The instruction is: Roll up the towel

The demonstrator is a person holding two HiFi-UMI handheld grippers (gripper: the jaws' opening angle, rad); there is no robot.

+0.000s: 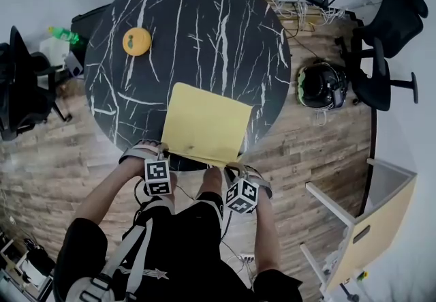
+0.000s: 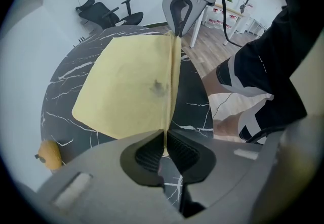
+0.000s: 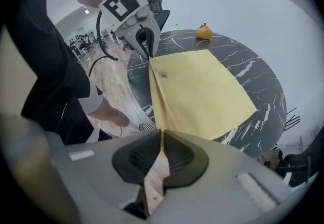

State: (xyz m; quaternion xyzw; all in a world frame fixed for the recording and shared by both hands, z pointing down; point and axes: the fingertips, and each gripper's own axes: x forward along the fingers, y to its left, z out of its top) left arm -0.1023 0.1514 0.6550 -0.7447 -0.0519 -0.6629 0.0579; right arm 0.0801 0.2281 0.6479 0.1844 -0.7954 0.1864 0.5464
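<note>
A square, thin yellow cloth towel (image 1: 208,123) lies on a round black table (image 1: 204,28) with a white-veined marble pattern, on the side nearest the person. Most of it rests flat. Its near edge sits at the table's rim and is raised into a straight ridge stretched between the two grippers.

The left gripper (image 2: 164,149) points down at the towel's near left corner, its ribbed black pads pressed together on the fabric. The right gripper (image 3: 161,154) does the same at the near right corner, jaws closed on the cloth. Each gripper can be seen from the other's camera at the far end of the ridge. A small orange fruit (image 1: 137,41) sits well apart on the far left of the table.

The towel looks light, soft and limp, with no stiffness of its own, so it would likely sag wherever it is unsupported. On the smooth tabletop it may slide rather than curl. The two near corners, gripped evenly, seem the right holds for turning the edge over into a first, even roll.
</note>
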